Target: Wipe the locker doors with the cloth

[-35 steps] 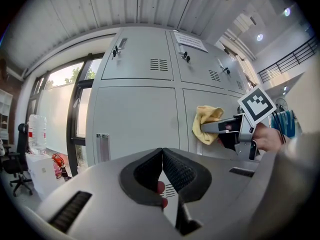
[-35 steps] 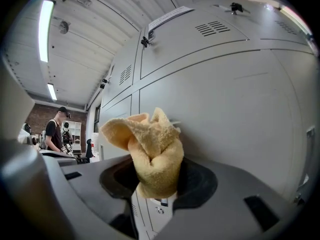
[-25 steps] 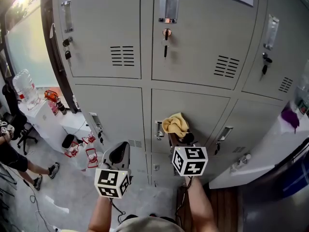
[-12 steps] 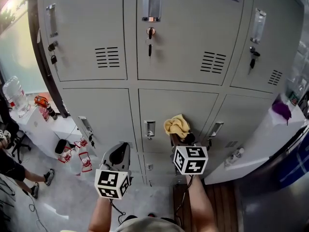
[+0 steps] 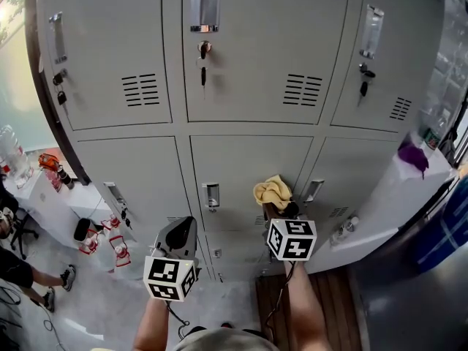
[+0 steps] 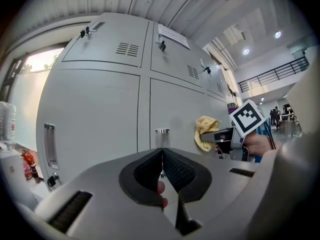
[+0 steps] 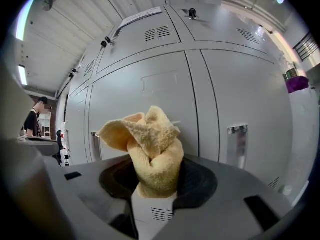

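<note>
Grey metal locker doors [image 5: 248, 159] fill the head view in rows. My right gripper [image 5: 275, 206] is shut on a bunched yellow cloth [image 5: 271, 191], held up in front of the middle door of the lower row near its right edge. I cannot tell whether cloth and door touch. In the right gripper view the cloth [image 7: 150, 146] stands up out of the jaws of the right gripper [image 7: 152, 179], hiding part of the door [image 7: 150, 89]. My left gripper [image 5: 183, 223] hangs lower left, away from the doors. Its pads [image 6: 172, 170] meet with nothing between them.
Keys hang from the upper door locks [image 5: 202, 53]. A chrome handle [image 5: 212, 195] sits left of the cloth, another [image 5: 313, 189] to its right. A white counter [image 5: 398, 196] with a purple thing [image 5: 412, 155] juts out at right. A low white table with bottles [image 5: 55, 185] stands at left.
The lockers have slid leftward in the head view. My right gripper with the cloth now sits farther right on the door, away from the chrome handle. The left gripper stays shut and low.
</note>
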Demonstrator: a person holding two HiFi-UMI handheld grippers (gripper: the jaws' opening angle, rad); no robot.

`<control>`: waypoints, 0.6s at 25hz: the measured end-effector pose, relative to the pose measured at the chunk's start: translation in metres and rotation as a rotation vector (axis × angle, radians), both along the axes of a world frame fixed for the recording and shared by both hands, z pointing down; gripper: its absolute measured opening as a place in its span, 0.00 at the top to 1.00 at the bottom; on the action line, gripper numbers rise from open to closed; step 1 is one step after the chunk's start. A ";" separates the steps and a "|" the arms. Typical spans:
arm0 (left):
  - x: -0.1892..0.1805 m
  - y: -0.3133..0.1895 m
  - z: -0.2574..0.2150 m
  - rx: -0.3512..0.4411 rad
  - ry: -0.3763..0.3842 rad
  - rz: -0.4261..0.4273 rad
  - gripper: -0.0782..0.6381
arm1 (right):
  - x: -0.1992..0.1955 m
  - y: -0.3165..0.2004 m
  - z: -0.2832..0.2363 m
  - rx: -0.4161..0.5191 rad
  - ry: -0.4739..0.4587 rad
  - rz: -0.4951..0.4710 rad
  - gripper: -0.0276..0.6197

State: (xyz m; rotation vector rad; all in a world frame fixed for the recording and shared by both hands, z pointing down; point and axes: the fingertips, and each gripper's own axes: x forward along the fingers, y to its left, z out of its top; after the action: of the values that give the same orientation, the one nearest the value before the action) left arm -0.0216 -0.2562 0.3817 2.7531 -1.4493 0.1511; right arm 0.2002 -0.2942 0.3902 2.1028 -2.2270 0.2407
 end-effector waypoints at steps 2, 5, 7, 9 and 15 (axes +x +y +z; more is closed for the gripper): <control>0.004 -0.001 0.001 -0.002 0.001 0.010 0.86 | 0.008 0.002 0.001 -0.002 0.000 0.019 0.68; 0.009 -0.003 0.002 -0.007 0.002 0.022 0.86 | 0.021 0.004 0.004 -0.008 -0.002 0.045 0.68; 0.011 -0.003 0.004 -0.010 0.002 0.029 0.86 | 0.028 0.006 0.005 -0.013 0.000 0.062 0.68; 0.014 -0.003 0.005 -0.011 -0.001 0.036 0.86 | 0.036 0.007 0.006 -0.016 0.004 0.078 0.68; 0.016 -0.003 0.009 -0.016 -0.003 0.041 0.86 | 0.053 0.011 0.009 -0.022 0.007 0.110 0.68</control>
State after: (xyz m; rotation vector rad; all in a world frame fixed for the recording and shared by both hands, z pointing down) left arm -0.0055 -0.2588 0.3907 2.7718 -1.3861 0.1667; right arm 0.2529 -0.2837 0.3995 2.2134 -2.0980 0.2621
